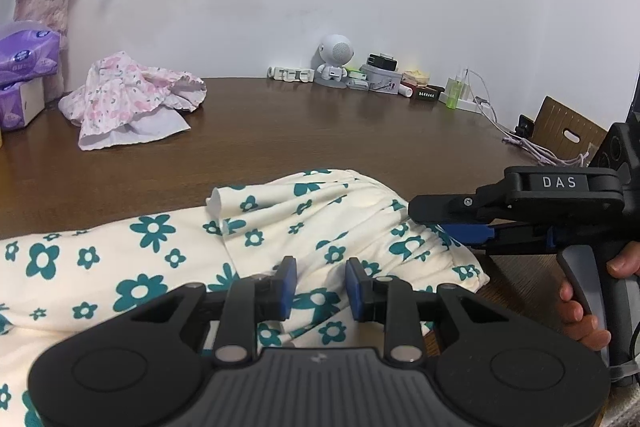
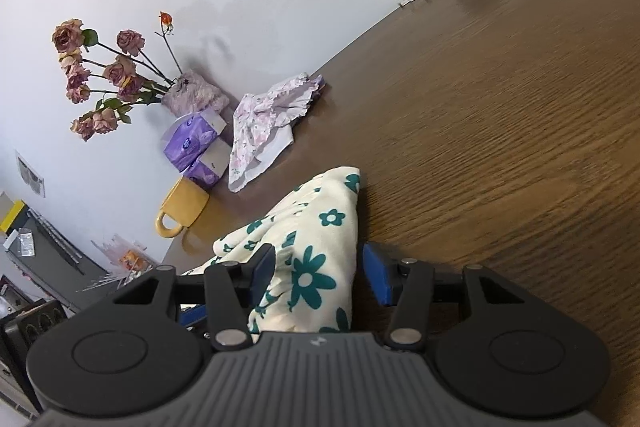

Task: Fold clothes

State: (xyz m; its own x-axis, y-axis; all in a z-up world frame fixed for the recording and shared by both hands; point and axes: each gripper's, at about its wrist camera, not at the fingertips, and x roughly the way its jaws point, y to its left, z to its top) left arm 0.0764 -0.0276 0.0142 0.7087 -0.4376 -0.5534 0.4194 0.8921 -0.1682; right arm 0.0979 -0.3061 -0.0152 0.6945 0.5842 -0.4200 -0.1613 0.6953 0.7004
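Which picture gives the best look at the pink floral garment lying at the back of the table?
The left wrist view: the pink garment lies crumpled, upright in the picture, near the tissue packs. The right wrist view shows it too, but tilted.

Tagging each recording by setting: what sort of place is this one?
Most likely a home, at a wooden table against a white wall: dried roses in a vase, tissue packs, and a pink floral garment.

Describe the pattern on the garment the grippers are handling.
Teal flowers on cream fabric, on the floral garment; clearest in the left wrist view.
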